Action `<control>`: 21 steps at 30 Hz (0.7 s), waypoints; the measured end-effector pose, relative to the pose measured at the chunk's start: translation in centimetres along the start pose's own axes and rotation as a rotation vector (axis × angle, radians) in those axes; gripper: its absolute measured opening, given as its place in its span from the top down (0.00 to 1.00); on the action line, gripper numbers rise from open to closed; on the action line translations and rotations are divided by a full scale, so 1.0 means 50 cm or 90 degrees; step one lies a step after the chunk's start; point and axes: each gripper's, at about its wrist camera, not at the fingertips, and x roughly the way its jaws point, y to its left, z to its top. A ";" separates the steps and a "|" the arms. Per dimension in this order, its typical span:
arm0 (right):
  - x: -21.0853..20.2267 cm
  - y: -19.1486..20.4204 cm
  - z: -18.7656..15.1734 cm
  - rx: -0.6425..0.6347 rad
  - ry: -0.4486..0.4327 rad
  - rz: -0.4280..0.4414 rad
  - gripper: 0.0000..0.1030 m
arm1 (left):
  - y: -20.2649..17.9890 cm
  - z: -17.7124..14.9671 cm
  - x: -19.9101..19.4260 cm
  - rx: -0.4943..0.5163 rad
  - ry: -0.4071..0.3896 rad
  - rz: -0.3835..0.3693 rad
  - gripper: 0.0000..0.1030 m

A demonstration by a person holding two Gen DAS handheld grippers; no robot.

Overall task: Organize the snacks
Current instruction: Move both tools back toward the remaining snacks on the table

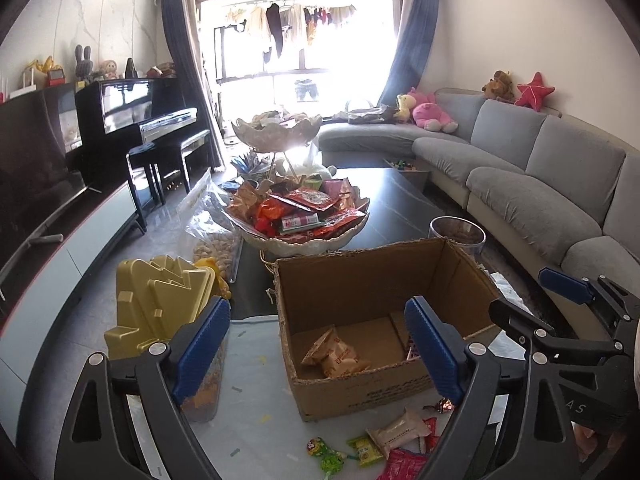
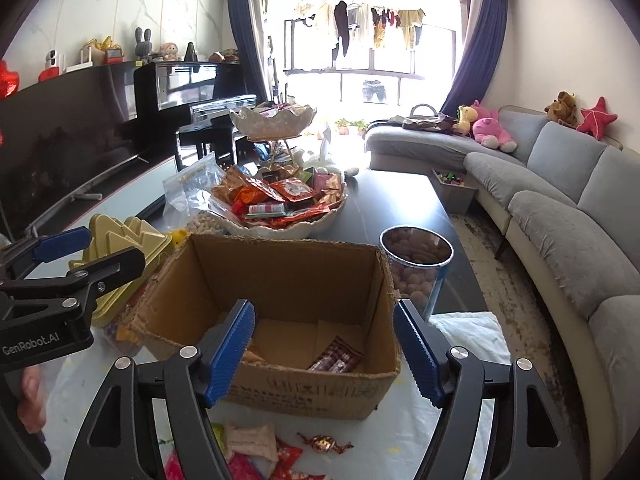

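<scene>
An open cardboard box stands on the table; it also shows in the right wrist view. Inside lie beige snack packets and a dark red packet. Loose snacks lie on the white cloth in front: a beige packet, a green candy, a wrapped candy, red packets. My left gripper is open and empty, held above the box's near left side. My right gripper is open and empty above the box's near wall.
A two-tier white bowl stand full of snack packets stands behind the box. A gold-lidded container is at the left, a clear jar of nuts at the right, a bag of nuts behind. A grey sofa runs along the right.
</scene>
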 end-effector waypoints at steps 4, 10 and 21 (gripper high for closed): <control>-0.043 0.004 -0.026 0.002 -0.014 -0.010 0.26 | -0.014 -0.030 -0.046 0.030 -0.029 0.024 0.12; -0.100 0.026 -0.076 -0.028 -0.039 -0.030 0.23 | -0.029 -0.084 -0.100 0.054 -0.041 0.024 0.11; -0.166 0.043 -0.158 -0.016 -0.028 -0.016 0.17 | -0.022 -0.187 -0.180 0.002 -0.021 0.001 0.07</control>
